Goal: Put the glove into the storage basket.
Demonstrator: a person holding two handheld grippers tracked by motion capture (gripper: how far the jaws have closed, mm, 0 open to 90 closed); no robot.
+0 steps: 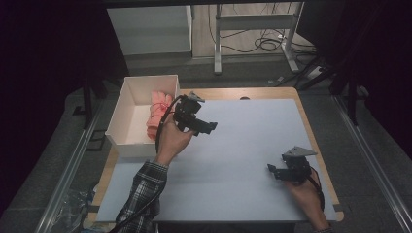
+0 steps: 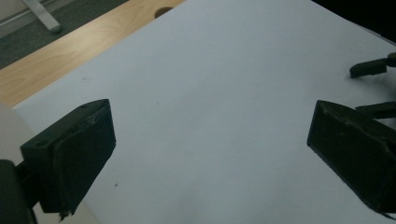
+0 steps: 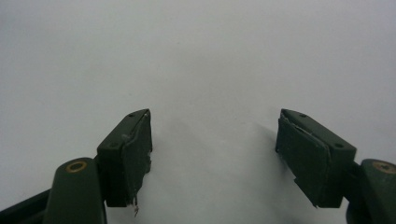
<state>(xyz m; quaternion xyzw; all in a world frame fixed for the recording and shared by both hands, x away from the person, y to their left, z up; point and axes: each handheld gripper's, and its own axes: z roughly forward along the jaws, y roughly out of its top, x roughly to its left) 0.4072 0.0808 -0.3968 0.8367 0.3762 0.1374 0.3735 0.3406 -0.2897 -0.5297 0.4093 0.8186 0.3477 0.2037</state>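
A folded pink cloth [image 1: 158, 114] lies inside the white box [image 1: 122, 114] at the table's left edge. Just right of that box, a hand holds my left gripper [image 1: 210, 127] above the pale mat, jaws pointing right. In the left gripper view the left gripper [image 2: 210, 116] is open wide with only bare mat between the pads. My right gripper [image 1: 271, 171] rests low over the mat near the front right, jaws pointing left. In its own view the right gripper [image 3: 212, 121] is open and holds nothing. The tips of the right gripper [image 2: 371, 67] show far off at the upper right.
A pale mat [image 1: 243, 145] covers most of the wooden table [image 1: 312, 128], which has a small hole [image 1: 244, 98] at its far edge. Behind the table stand metal desk legs [image 1: 217, 43] and loose cables [image 1: 269, 43] on the floor.
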